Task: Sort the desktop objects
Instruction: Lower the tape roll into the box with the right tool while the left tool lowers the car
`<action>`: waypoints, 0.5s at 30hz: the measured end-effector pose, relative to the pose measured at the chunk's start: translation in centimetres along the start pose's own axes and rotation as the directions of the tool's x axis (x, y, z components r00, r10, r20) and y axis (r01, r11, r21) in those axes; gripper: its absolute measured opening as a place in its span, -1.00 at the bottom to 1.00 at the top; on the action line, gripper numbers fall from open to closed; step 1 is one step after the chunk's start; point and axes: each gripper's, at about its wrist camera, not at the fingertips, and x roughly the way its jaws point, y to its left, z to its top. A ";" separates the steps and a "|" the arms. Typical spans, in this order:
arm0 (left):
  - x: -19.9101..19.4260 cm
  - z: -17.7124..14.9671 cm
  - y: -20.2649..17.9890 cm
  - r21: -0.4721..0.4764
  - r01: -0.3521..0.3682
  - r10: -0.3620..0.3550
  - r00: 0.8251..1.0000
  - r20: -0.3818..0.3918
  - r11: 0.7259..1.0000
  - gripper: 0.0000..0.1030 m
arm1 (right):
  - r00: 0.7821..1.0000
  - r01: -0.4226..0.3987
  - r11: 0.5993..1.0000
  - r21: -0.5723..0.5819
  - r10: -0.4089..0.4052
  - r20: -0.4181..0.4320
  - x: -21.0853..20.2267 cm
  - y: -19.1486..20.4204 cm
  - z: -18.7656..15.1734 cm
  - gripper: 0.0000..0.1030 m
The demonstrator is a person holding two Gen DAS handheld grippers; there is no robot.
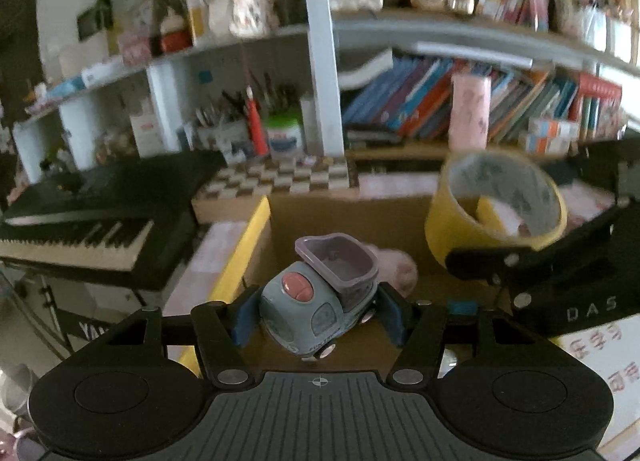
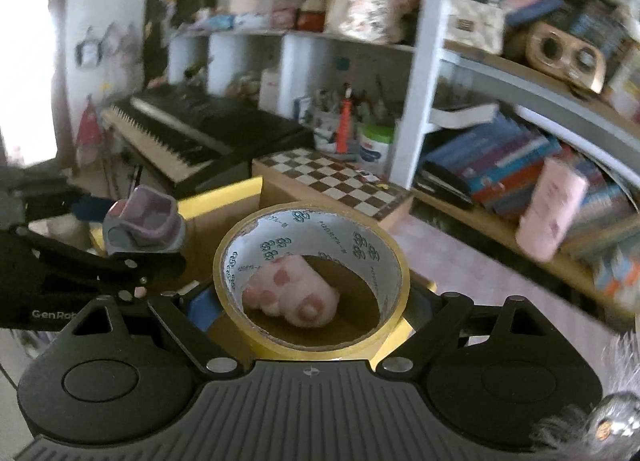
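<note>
Now the left hand-held gripper (image 1: 318,315) is pinching the toy dump truck (image 1: 320,297) and the right hand-held gripper (image 2: 310,301) is clamping the yellow tape roll (image 2: 312,281), both hovering over the cardboard box (image 1: 340,217), tape at the truck's two o'clock; lowering inside before releasing seems wisest.

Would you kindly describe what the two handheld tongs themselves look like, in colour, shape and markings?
Both the left tongs and right tongs are matt black, with a ribbed grey centre plate bearing a small crosshair mark, round housings at each side, silver pivot bolts and blue finger pads. White lettering shows on their sides, only partly readable. No cables or sleeves show.
</note>
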 end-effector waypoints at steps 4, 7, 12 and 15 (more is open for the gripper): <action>2.3 -0.3 0.2 0.018 -0.002 0.003 0.997 -0.075 1.000 0.19 | 0.999 -0.028 0.995 -0.098 0.024 -0.044 2.7 0.2 0.5 0.72; 3.5 -0.4 0.5 0.006 0.001 0.000 0.993 -0.117 1.000 0.19 | 0.994 -0.054 0.988 -0.144 0.040 -0.103 4.8 0.1 0.5 0.72; 4.6 -0.6 1.2 -0.018 0.010 -0.012 0.987 -0.159 1.000 0.19 | 0.967 -0.139 0.972 -0.187 0.092 -0.238 7.5 0.0 0.0 0.72; 5.2 -0.9 1.1 -0.025 0.032 -0.037 0.981 -0.193 0.999 0.19 | 0.946 -0.200 0.943 -0.267 0.115 -0.303 8.5 1.3 -0.7 0.72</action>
